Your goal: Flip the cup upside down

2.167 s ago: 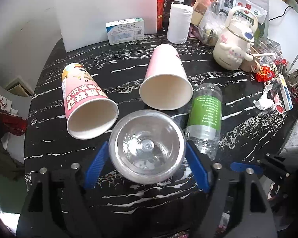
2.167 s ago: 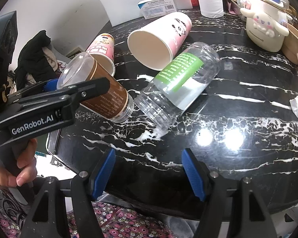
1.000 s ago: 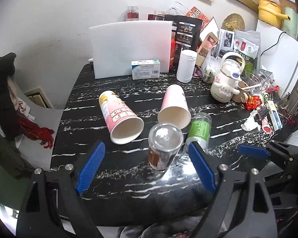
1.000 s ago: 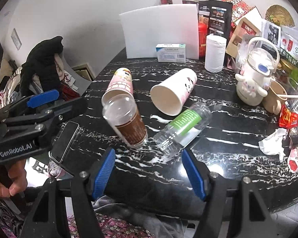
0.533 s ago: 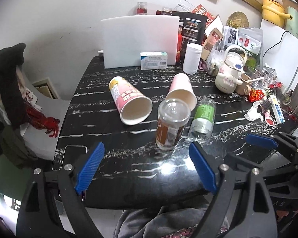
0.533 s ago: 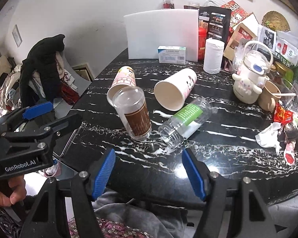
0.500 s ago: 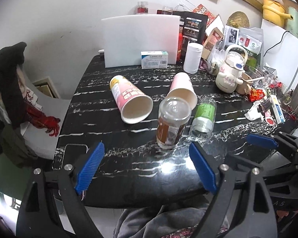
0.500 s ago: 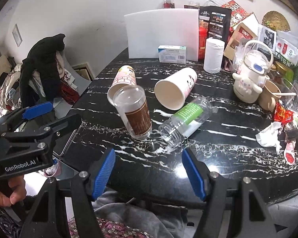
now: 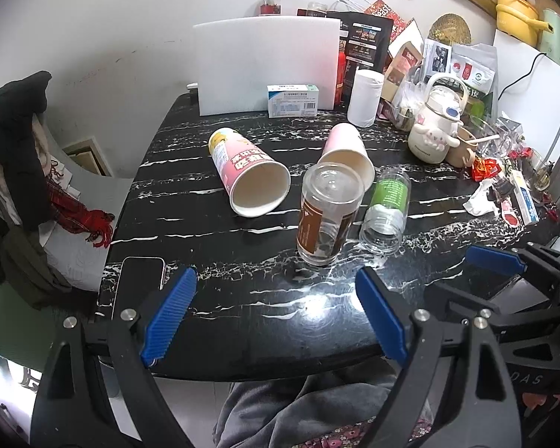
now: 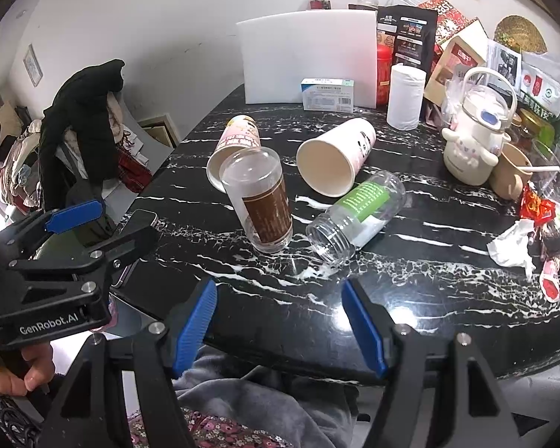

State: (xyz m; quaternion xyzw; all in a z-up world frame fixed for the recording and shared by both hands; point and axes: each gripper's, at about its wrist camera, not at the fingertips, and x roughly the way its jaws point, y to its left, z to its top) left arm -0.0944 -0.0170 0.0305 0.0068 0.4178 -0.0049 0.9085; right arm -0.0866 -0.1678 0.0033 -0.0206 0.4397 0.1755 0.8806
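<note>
Both jaws wide, empty | left gripper (image 9: 274, 313) | right gripper (image 10: 280, 324) | cup (image 9: 326, 214) inverted, untouched

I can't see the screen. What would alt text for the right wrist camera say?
A clear plastic cup with a brown label stands upside down on a black marble table, beside a clear bottle with a green label and two pink paper cups lying on their sides. The open right hand-held gripper hangs empty at the table's near edge.

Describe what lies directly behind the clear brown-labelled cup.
Behind the clear cup lie two paper cups on their sides: one pink-lettered, one pale pink. It covers part of both rims.
</note>
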